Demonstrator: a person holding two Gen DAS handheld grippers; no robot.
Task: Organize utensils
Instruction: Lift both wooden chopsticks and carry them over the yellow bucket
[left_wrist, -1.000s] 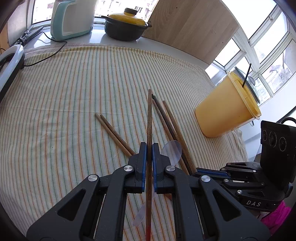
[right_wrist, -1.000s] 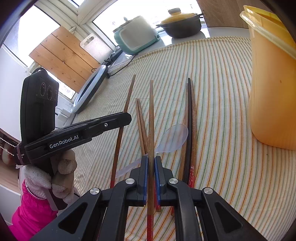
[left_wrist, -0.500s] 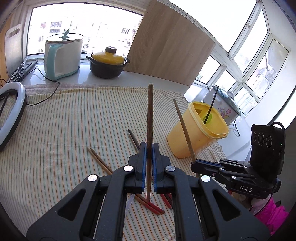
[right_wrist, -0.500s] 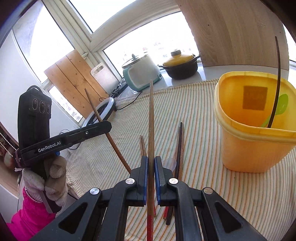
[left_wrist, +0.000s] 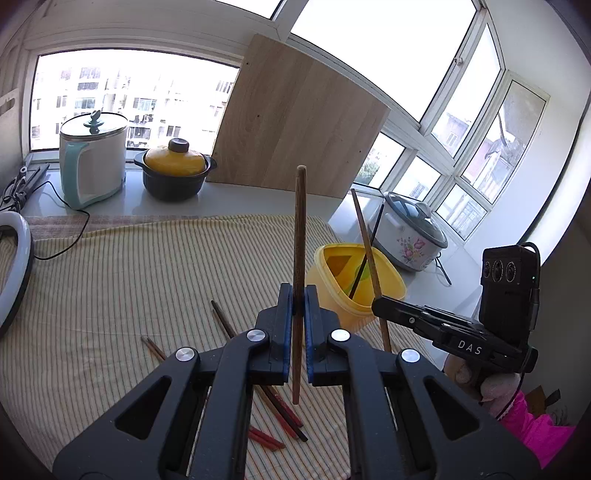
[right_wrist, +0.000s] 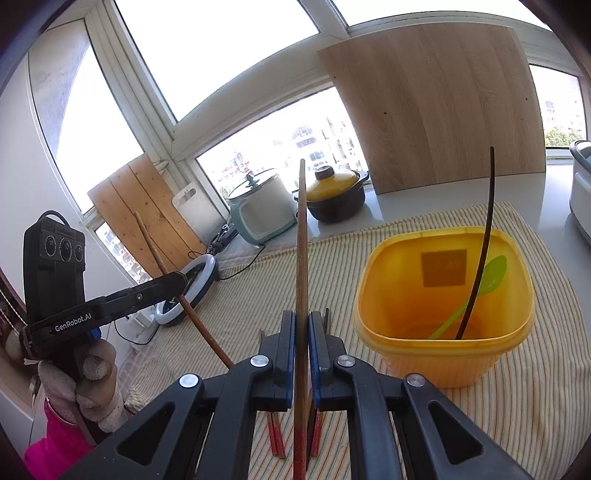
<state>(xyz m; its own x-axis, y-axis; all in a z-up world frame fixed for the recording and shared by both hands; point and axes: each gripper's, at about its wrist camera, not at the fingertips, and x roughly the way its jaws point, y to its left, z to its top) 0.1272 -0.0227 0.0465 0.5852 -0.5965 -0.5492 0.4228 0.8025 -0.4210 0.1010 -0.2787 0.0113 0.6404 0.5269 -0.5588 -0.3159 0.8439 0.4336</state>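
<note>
at the far left edge of the table a white ring light (left_wrist: 14, 266) lies partly on the striped cloth (left_wrist: 129, 280), with a black cord trailing from it toward the sill. behind it on the counter stand a white and pale-green electric pot (left_wrist: 92, 158) and, just to its right, a dark casserole with a yellow lid (left_wrist: 173, 173); a light wooden board (left_wrist: 295, 129) leans against the window next to them.

the left gripper (left_wrist: 298, 325) is clamped tight on one brown chopstick (left_wrist: 299, 229), which stands nearly upright between its blue pads, its lower end hanging free above the cloth. below and a little left of it, several loose chopsticks (left_wrist: 273, 402) with red ends lie in a loose bunch on the cloth.

right of that sits the yellow bin (right_wrist: 443, 350), upright on the cloth, holding a green spoon (right_wrist: 491, 269) and a thin black stick (right_wrist: 484, 236) that lean against its inside wall.

the right gripper (right_wrist: 302, 343) is likewise closed hard on a second chopstick (right_wrist: 301, 236), brown with a red end that shows under the jaws; it points up and slightly forward, just left of the bin. in the left wrist view this stick crosses in front of the bin's rim, but whether it touches the rim cannot be told. gloved hands and a pink sleeve (left_wrist: 535, 428) grip both handles. at the far right a floral rice cooker (left_wrist: 413, 236) stands on the counter beyond the cloth.
</note>
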